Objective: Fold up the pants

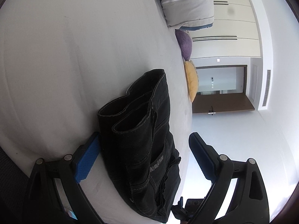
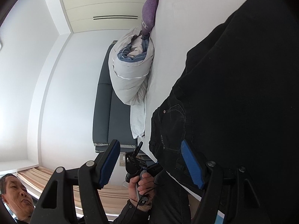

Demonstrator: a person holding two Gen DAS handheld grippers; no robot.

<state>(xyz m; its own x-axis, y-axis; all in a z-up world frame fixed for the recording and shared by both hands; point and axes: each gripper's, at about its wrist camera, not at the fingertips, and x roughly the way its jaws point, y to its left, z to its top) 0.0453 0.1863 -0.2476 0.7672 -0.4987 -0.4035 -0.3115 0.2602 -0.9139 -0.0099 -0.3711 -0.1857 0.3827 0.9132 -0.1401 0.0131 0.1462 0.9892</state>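
**A:** Left wrist view. Where do the pants [image 1: 142, 140] lie from the left gripper [image 1: 143, 156]?

**B:** Black jeans, already folded into a narrow bundle, rest on the white bed [image 1: 65, 65]. The bundle passes between the two blue pads [image 1: 86, 160] and reaches ahead along the pointing line, hem openings at the far end. The jaws stand wide and released; one pad is just beside the cloth, the other well apart from it. Nothing is gripped.

**A:** Right wrist view. And the right gripper [image 2: 151, 164]?

**B:** The pants [image 2: 233, 93] fill the frame's right side. One blue pad [image 2: 191, 165] lies over the dark denim near a pocket; the other hangs clear in open air. Jaws parted, no pinch visible. The person's hand [image 2: 143, 186] holding the left tool shows beyond the gap.

**A:** Which is nearer?

**B:** Both flank the bundle closely. Judging by this, the left straddles its long axis and looks better placed for the next fold.
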